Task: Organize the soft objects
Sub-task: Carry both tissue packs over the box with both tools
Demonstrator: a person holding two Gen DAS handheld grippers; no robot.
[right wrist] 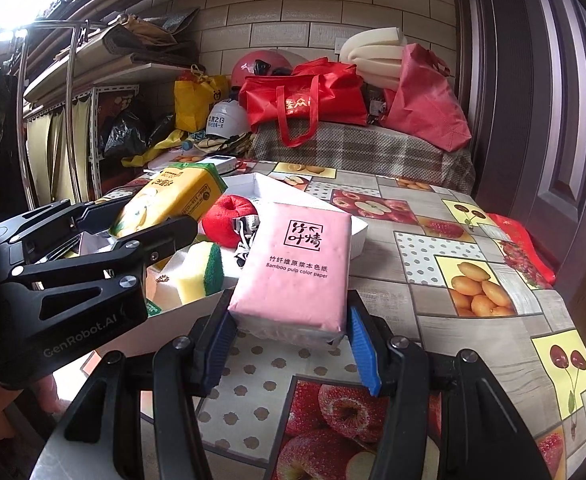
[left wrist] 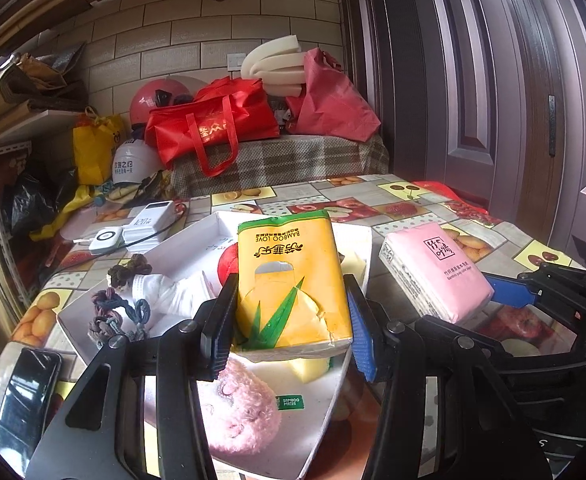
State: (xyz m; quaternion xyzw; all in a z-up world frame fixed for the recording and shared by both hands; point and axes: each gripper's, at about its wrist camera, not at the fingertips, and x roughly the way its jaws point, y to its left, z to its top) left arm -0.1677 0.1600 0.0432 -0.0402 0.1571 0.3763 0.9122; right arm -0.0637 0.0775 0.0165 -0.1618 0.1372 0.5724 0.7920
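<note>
The biggest risk was that a soft pack could slip out and fall. The left gripper (left wrist: 289,320) held the yellow tissue pack (left wrist: 289,276) only by its near end, so most of the pack stuck out in front and sagged a little. The wrapper there looked torn and wrinkled, and a hard squeeze could rip it more. If it dropped, it would likely land on the things in the white tray (left wrist: 173,248) under it: the pink fluffy toy (left wrist: 241,404), the sponge (right wrist: 201,276) and the red ball (right wrist: 231,220).

The right gripper (right wrist: 289,328) was clamped on the pink tissue pack (right wrist: 297,268) in the same way, by the near end only. That pack was up off the fruit tablecloth (right wrist: 473,280), close to the tray's corner, and it could bump the tray edge or tip down if the hand swung fast. The two grippers were also close to each other, so they could knock together.

The yellow pack sat between the left fingers (left wrist: 219,320), with both pads pressed on its long sides. The pink pack sat between the right fingers (right wrist: 219,340); the far pad seemed to touch the side, but the view there was not clear
</note>
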